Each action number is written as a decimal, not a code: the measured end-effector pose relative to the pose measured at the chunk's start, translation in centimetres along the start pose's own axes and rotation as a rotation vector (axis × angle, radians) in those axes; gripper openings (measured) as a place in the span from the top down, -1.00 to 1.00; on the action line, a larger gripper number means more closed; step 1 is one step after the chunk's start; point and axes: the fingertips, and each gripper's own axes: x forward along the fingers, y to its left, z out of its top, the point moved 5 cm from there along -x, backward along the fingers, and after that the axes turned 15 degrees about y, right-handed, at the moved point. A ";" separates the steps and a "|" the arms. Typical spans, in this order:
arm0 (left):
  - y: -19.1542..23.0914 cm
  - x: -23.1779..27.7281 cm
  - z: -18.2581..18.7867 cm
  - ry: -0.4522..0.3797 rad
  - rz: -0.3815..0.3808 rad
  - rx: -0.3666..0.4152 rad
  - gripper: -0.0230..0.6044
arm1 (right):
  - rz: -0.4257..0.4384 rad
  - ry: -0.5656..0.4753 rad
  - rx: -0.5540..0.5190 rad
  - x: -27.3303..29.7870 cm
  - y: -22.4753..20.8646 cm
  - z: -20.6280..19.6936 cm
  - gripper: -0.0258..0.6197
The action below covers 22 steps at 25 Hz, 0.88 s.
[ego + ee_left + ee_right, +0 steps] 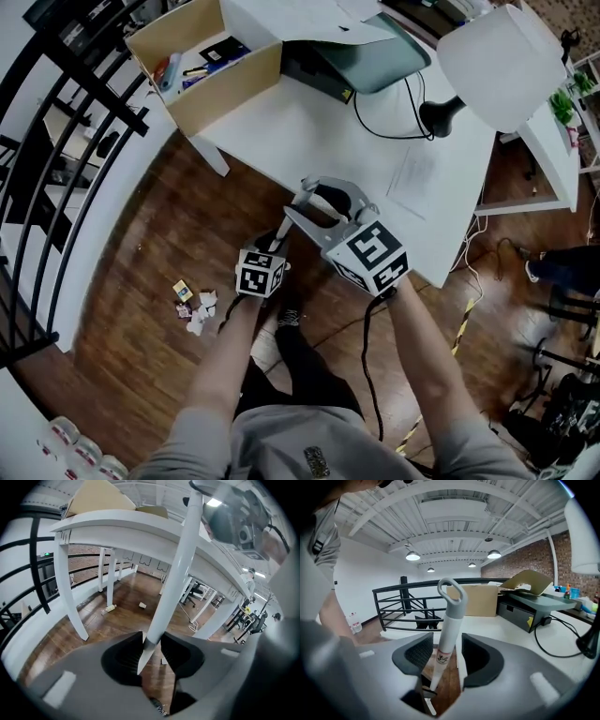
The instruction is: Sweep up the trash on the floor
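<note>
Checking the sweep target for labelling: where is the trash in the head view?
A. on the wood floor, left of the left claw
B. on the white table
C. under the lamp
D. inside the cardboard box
A: the small pile of trash lies on the wood floor, to the left of the left claw and apart from the white table.

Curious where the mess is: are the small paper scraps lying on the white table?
No, the small paper scraps lie on the brown wooden floor.
</note>
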 end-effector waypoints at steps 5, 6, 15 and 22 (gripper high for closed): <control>0.2 0.8 0.9 0.007 0.007 0.002 0.54 | -0.045 -0.041 0.089 -2.9 -1.2 -1.4 0.31; 0.2 1.0 1.0 0.006 0.007 -0.004 0.54 | -0.055 -0.054 0.109 -3.7 -1.3 -1.6 0.31; -0.2 1.8 1.5 0.013 -0.033 -0.053 0.47 | -0.098 -0.121 0.213 -9.1 0.0 -3.6 0.41; -1.1 -0.8 0.4 -0.002 -0.043 -0.030 0.25 | -0.078 -0.124 0.228 -9.5 1.1 -3.8 0.46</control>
